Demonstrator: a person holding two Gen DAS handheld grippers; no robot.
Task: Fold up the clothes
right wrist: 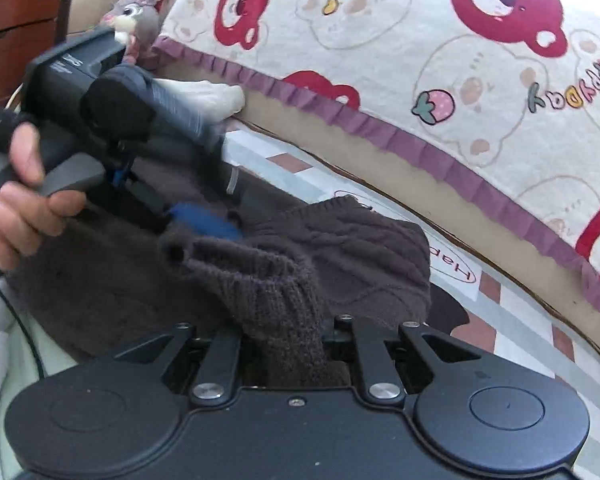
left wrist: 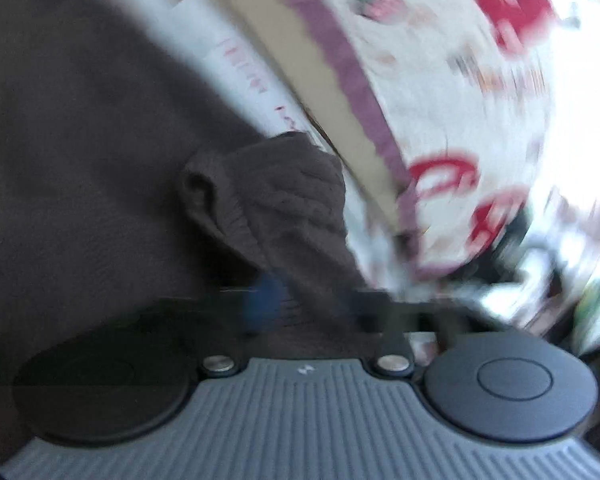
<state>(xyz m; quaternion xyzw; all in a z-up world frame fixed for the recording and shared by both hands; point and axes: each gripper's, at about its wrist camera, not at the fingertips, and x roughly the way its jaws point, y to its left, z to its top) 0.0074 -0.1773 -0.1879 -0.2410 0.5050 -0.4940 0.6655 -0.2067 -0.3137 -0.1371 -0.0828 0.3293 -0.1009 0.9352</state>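
Both hand-held grippers (right wrist: 288, 344) (left wrist: 304, 312) grasping brown sweater (right wrist: 340, 256), checked bed sheet (right wrist: 532, 320), bear-print quilt (right wrist: 380, 20)

A home bedroom: bear-print quilt (right wrist: 400, 40) with purple ruffle, plush rabbit (right wrist: 134, 16), wooden drawers (right wrist: 16, 4).

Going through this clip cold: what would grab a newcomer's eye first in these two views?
First, the dark brown knit sweater, bunched centre-frame, its ribbed cuff running into the right gripper. Next, the cream bedspread with red bears and a purple frill across the top right. At left, a hand holds the left gripper against the sweater.
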